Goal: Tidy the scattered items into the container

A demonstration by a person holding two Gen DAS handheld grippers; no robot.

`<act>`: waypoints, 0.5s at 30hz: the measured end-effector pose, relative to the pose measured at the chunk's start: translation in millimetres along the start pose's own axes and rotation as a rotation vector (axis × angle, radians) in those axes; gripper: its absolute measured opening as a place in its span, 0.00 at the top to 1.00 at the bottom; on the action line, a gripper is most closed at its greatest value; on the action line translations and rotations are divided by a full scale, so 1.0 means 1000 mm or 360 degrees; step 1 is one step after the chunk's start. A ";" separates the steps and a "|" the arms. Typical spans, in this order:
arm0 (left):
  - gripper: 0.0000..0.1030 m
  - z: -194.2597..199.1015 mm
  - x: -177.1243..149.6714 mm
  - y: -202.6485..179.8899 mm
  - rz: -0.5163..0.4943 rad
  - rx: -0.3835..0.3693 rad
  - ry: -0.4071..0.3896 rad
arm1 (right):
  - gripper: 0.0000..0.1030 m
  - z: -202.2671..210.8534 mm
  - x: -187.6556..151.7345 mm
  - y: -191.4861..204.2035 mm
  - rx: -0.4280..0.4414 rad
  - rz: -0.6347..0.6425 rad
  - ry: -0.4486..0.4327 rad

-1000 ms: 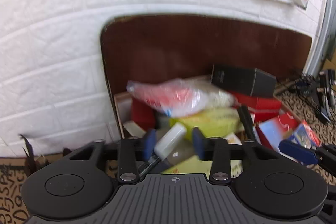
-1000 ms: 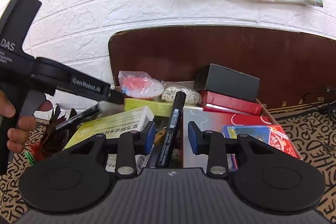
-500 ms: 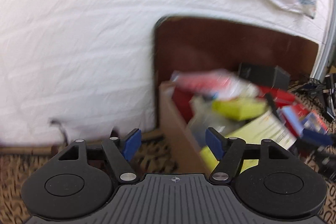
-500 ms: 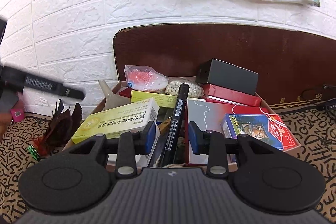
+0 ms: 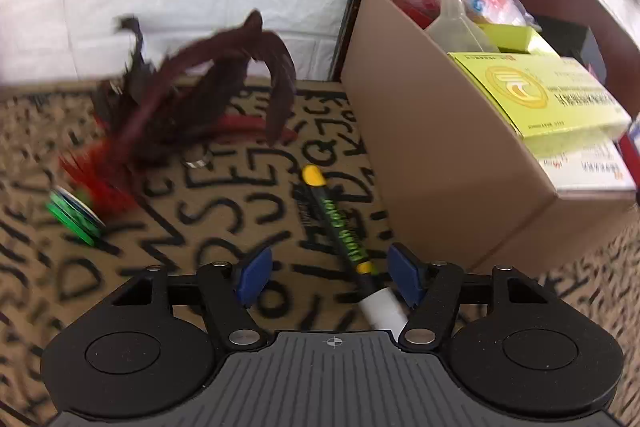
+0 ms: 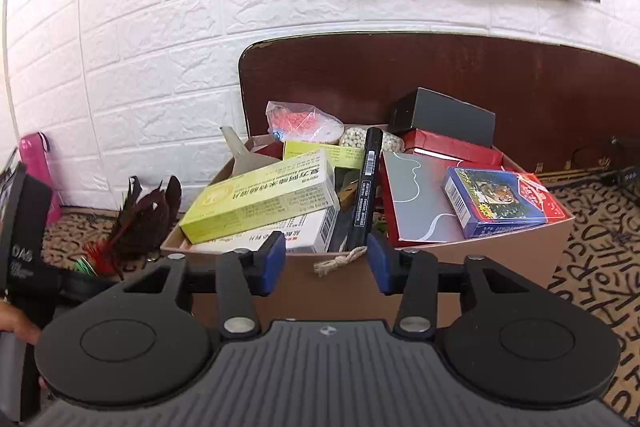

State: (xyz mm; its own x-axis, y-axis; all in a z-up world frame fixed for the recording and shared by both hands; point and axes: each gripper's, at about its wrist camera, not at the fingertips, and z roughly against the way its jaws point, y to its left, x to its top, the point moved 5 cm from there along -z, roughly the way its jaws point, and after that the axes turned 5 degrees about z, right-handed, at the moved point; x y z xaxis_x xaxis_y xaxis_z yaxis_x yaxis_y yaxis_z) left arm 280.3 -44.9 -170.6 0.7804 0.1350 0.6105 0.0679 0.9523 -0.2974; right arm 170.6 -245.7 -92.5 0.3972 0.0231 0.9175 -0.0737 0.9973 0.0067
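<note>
The cardboard box (image 5: 440,163) stands on the lettered mat, crammed with cartons. My left gripper (image 5: 329,275) hangs low over the mat beside the box, jaws wide and closing. A marker pen (image 5: 340,223) with a yellow cap and a white end lies on the mat between its fingers, nearer the right pad (image 5: 404,277), and neither pad touches it. My right gripper (image 6: 326,261) faces the front of the box (image 6: 500,259) with its jaws opening. A black marker (image 6: 366,187) leans in the box beyond the pads, free of them.
A dark-feathered shuttlecock (image 5: 192,107) with a green disc base (image 5: 76,215) lies on the mat left of the pen, with a small metal ring (image 5: 198,161) by it. A clear funnel (image 5: 456,15) pokes from the box. White brick wall and brown board stand behind.
My left gripper let go of the clear funnel over the box, swung left and down to the mat, and opened wide. My right gripper opened off the black marker and drew back a little.
</note>
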 end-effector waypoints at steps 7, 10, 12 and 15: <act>0.37 -0.004 -0.010 -0.001 -0.0129 0.0090 -0.0040 | 0.48 0.002 -0.002 -0.001 -0.0027 -0.0031 0.0017; 0.37 0.001 -0.010 0.005 -0.0089 0.0160 -0.0046 | 0.46 0.007 -0.002 0.001 -0.0020 -0.0018 0.0011; 0.36 0.006 -0.011 0.016 -0.0047 0.0222 -0.0069 | 0.46 0.009 -0.002 0.000 -0.0023 -0.0015 0.0005; 0.37 0.010 -0.013 0.023 -0.0086 0.0256 -0.0073 | 0.46 0.011 -0.003 -0.003 -0.0029 -0.0048 -0.0002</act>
State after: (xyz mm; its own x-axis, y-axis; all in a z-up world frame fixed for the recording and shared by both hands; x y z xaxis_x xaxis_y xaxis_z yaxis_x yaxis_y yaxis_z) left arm 265.5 -22.5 -178.0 0.7489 0.0910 0.6564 0.0058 0.9896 -0.1439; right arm 159.5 -250.0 -90.7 0.3979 -0.0071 0.9174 -0.0451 0.9986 0.0273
